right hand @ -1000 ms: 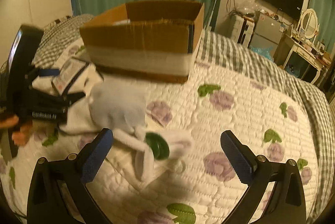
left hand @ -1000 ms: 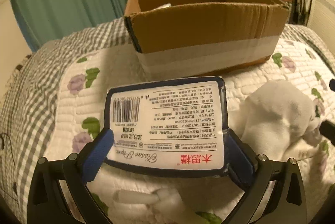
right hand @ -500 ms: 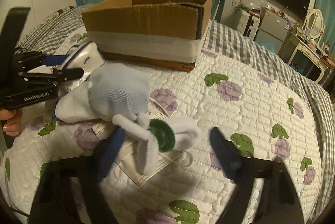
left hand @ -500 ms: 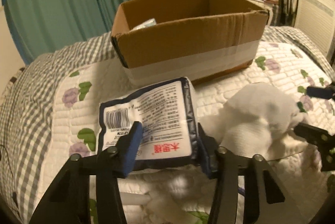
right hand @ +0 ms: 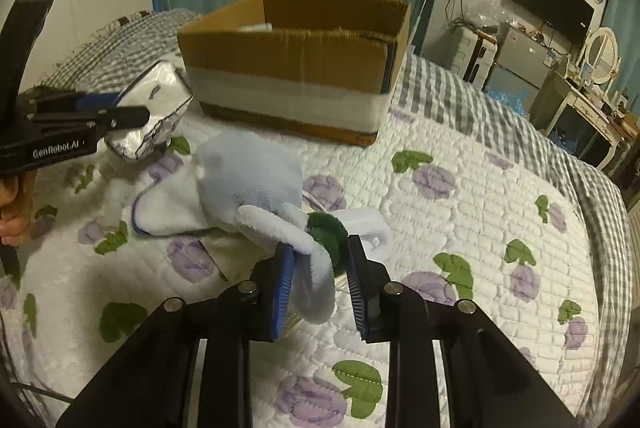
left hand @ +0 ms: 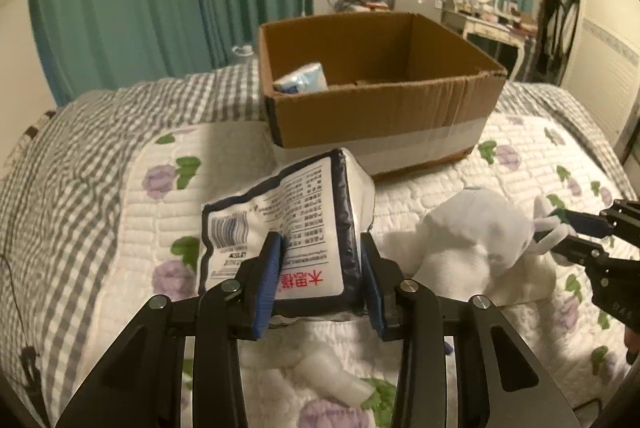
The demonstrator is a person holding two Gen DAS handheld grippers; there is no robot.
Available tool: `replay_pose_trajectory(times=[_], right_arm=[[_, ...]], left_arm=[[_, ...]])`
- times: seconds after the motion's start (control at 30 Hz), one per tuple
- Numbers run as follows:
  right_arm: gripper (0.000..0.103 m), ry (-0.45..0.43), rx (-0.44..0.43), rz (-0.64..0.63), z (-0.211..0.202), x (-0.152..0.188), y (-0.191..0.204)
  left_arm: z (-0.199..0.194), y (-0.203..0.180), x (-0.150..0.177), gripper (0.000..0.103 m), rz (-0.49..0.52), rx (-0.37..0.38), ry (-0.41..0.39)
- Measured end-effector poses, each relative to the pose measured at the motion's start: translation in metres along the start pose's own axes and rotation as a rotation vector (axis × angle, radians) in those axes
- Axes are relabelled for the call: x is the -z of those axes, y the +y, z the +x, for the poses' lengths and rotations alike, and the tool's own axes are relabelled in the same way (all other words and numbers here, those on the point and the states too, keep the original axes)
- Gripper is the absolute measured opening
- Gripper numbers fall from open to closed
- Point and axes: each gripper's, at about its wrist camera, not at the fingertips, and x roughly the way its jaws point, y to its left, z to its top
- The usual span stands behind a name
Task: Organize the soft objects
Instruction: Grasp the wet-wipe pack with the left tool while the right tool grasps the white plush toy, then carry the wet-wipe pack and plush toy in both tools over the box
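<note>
My left gripper (left hand: pixel 320 288) is shut on a soft tissue pack (left hand: pixel 296 232) with a navy border and printed label, held above the quilt in front of the cardboard box (left hand: pixel 380 116). The pack also shows in the right wrist view (right hand: pixel 156 108). My right gripper (right hand: pixel 318 284) is shut on the white ears and green tuft of a white plush toy (right hand: pixel 248 180), which lies on the quilt; it shows in the left wrist view (left hand: pixel 472 236) to the right of the pack. A small blue-white packet (left hand: pixel 304 80) lies inside the box.
The bed has a white floral quilt (right hand: pixel 460 228) over a grey checked cover (left hand: pixel 80 156). A white cloth piece (left hand: pixel 328 376) lies below my left gripper. Teal curtains, a dresser and a wall TV stand behind the bed.
My left gripper closed on the tissue pack and lifted it, squeezing it. My right gripper moved in and closed on the plush toy's ears.
</note>
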Motion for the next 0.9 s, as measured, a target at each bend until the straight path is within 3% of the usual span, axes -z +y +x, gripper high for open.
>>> replay_pose_trajectory(times=[0.7, 0.9], right_arm=[[0.025, -0.188, 0.041, 0.044, -0.092, -0.040, 0.017], [0.025, -0.249, 0.054, 0.002, -0.119, -0.060, 0.030]], left_arm=[[-0.093, 0.004, -0.018, 0.037, -0.014, 0.023, -0.195], [-0.112, 0.010, -0.025, 0.037, -0.024, 0.016, -0.235]])
